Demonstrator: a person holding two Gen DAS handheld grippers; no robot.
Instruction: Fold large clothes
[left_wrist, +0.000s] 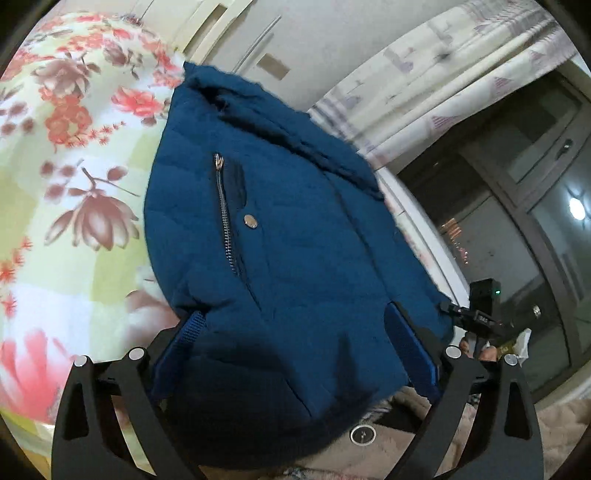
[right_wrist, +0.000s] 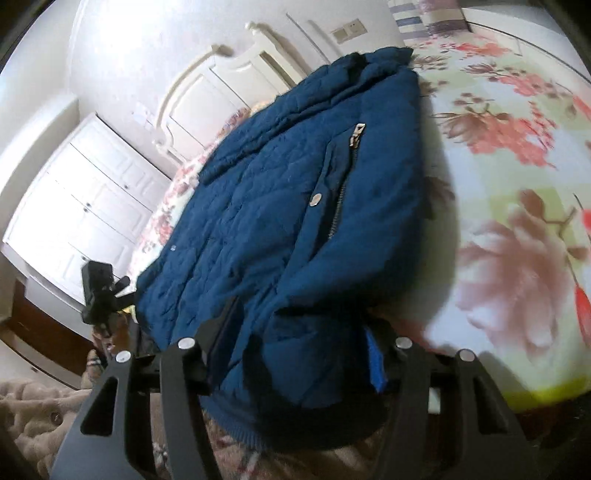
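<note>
Hidden: the fingertips of both grippers are buried under the jacket's hem, so actual contact is hard to make out.
Cut off: the lower hem drops out of sight between the black finger frames in both wrist views.
Blurred: the floral sheet (right_wrist: 517, 155) smears near the frame edges.
Jacket: a blue quilted jacket (left_wrist: 295, 236) lies on the floral sheet, collar far, hem near, zip pocket (left_wrist: 227, 214) and snap button (left_wrist: 250, 220) facing up.
Left gripper (left_wrist: 295, 354): jaws stand wide, the hem bunched between them; whether they pinch it I cannot tell.
Right gripper (right_wrist: 295, 365): jaws likewise wide, hem draped between; grip unclear.
Background: curtain (left_wrist: 424, 92), white wardrobe (right_wrist: 85, 206).
</note>
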